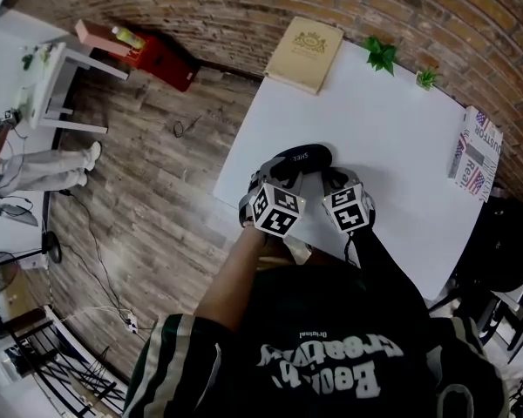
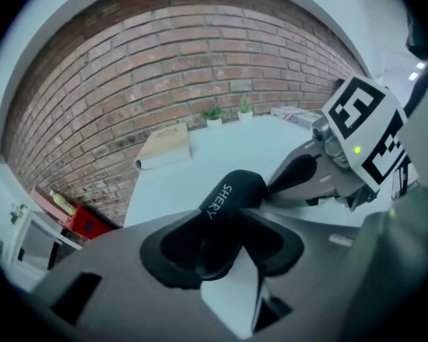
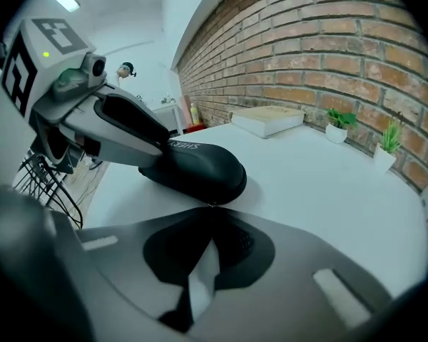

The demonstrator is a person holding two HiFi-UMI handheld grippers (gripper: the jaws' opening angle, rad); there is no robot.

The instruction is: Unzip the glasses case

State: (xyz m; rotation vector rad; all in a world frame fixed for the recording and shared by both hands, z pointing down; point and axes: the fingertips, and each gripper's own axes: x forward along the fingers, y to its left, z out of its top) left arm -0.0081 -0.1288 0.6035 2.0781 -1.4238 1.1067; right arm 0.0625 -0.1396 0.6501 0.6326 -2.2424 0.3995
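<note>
A black glasses case (image 1: 302,157) with white lettering lies on the white table (image 1: 401,146), close to the near edge. My left gripper (image 1: 275,179) comes down over its left end. In the left gripper view the case (image 2: 232,194) sits between the spread pads (image 2: 271,244), and I see no squeeze on it. My right gripper (image 1: 336,179) is at the case's right end. In the right gripper view its jaws (image 3: 212,209) meet at the case's (image 3: 200,166) seam, pinching a small pale zipper pull.
A tan book (image 1: 305,52) lies at the table's far left corner. Two small potted plants (image 1: 382,55) stand along the brick wall, and a printed box (image 1: 478,153) sits at the right edge. A dark chair (image 1: 506,242) stands right of the table.
</note>
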